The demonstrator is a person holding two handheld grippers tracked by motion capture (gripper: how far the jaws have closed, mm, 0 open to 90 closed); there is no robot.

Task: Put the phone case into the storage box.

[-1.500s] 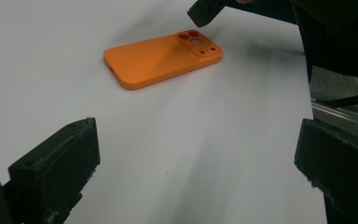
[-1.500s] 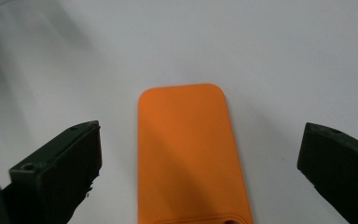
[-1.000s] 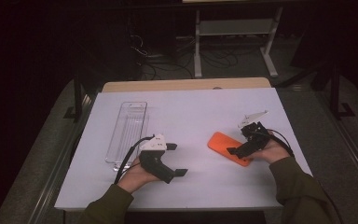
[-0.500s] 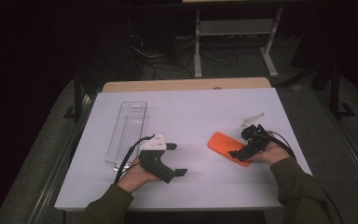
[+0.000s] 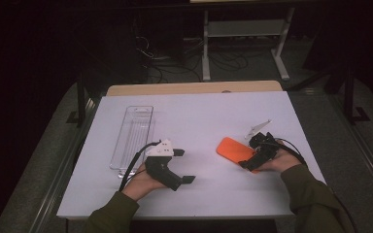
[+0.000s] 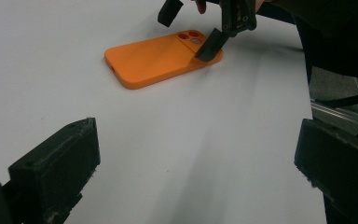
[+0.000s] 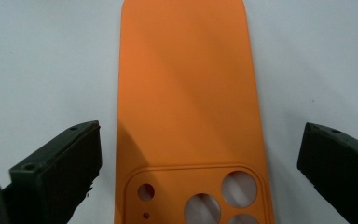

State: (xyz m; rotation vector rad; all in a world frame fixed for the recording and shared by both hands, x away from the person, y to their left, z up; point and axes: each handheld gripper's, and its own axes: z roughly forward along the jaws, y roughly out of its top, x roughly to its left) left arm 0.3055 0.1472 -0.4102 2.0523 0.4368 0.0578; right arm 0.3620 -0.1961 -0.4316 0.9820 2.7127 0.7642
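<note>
An orange phone case [image 5: 231, 148] lies flat on the white table [image 5: 199, 116], back up, with its camera cutouts toward the person's right hand. My right gripper [image 5: 250, 154] hangs low over that cutout end. It is open, with one jaw on each side of the case [image 7: 186, 93] and nothing pinched between them. From the left gripper view, the right gripper [image 6: 189, 28] has one jaw close by the case's [image 6: 158, 58] camera corner. My left gripper [image 5: 184, 166] rests near the front middle of the table, open and empty, pointing at the case from about a hand's width away.
A clear plastic tray [image 5: 133, 136] lies lengthwise at the left of the table, just behind the left hand. The table's right edge [image 6: 307, 88] runs close to the case. A metal shelf frame [image 5: 245, 29] and cables stand on the floor beyond the table.
The right gripper has dropped slightly and drawn in over the case's camera end. The left gripper and the tray have stayed put.
</note>
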